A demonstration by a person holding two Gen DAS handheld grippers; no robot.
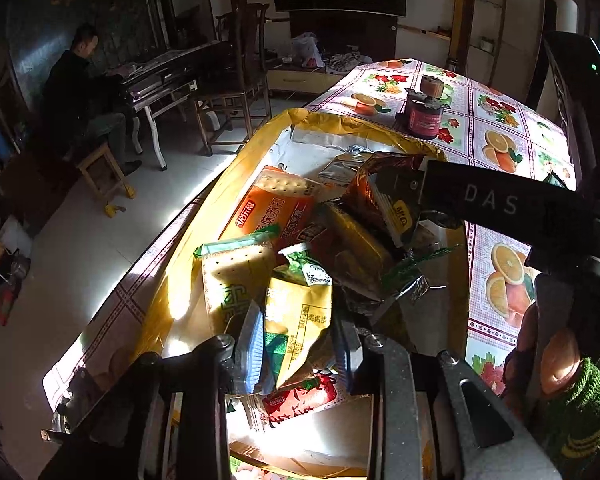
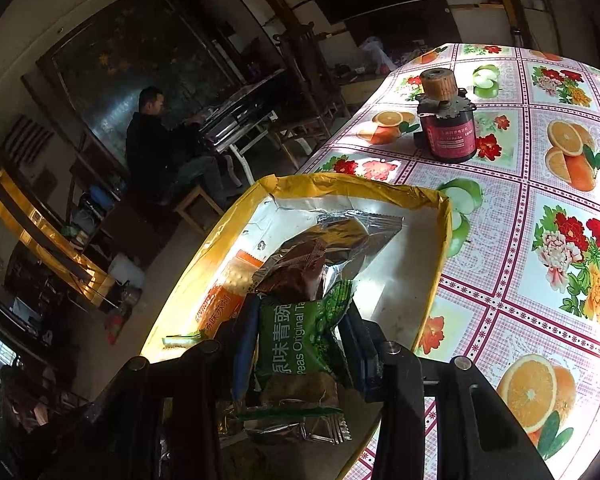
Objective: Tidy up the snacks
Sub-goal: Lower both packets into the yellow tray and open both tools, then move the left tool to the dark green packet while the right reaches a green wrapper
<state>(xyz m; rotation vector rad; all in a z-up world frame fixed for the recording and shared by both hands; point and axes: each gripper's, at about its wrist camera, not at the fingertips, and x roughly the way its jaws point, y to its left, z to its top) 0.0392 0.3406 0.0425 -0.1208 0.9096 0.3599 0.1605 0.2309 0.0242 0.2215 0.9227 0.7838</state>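
The green pea packet (image 2: 300, 344) sits pinched between the closed fingers of the right gripper (image 2: 300, 344), held over the near end of the yellow-rimmed tray (image 2: 364, 184). Its label reads "Peas Original" beside Chinese characters. Just beyond it a brown foil packet (image 2: 300, 264) and a silver foil packet (image 2: 352, 232) overlap on the tray's silver floor, which lies bare toward the far right corner.

The left gripper (image 1: 296, 344) is clamped on a yellow packet (image 1: 296, 316) with green top and small Chinese print, above the tray's crowded near end (image 1: 320, 118). Around it lie an orange cracker packet (image 1: 276, 208) with Chinese lettering, a pale cracker packet (image 1: 236, 276) and a red packet (image 1: 300, 398) below the fingers. The right gripper's black body (image 1: 496, 200), marked "DAS", reaches in from the right over the heap.

The tray rests near the edge of the fruit-and-flower tablecloth (image 2: 540, 216). A red-labelled motor (image 2: 446, 128) stands well beyond the tray's far rim, its print too small to read.
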